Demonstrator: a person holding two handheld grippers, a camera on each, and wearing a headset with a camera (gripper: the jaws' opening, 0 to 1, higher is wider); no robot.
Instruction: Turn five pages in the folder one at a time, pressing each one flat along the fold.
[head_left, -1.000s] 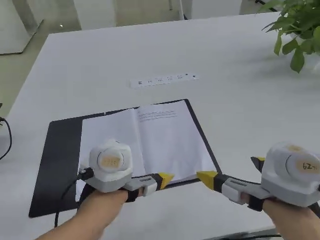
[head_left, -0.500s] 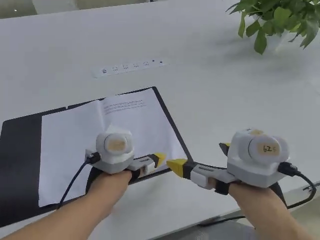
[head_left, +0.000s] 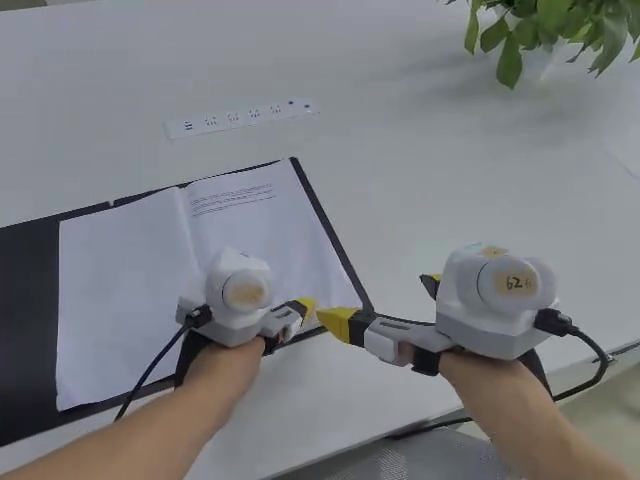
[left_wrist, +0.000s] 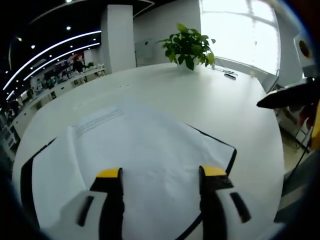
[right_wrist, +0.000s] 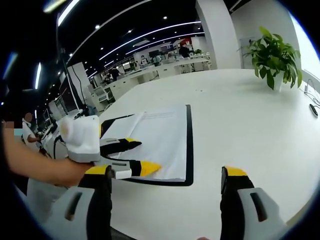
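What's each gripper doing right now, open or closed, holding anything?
Left gripper: open, jaws apart over the right-hand page, holding nothing.
Right gripper: open, holding nothing.

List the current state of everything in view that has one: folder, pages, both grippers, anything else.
folder: open, lying flat on the table.
right-hand page: lying flat, printed side up.
left gripper: open, jaws over the right-hand page's near corner, gripping nothing.
right gripper: open, empty, over bare table beside the folder.
power strip: flat on the table, no plugs seen.
potted plant: upright.
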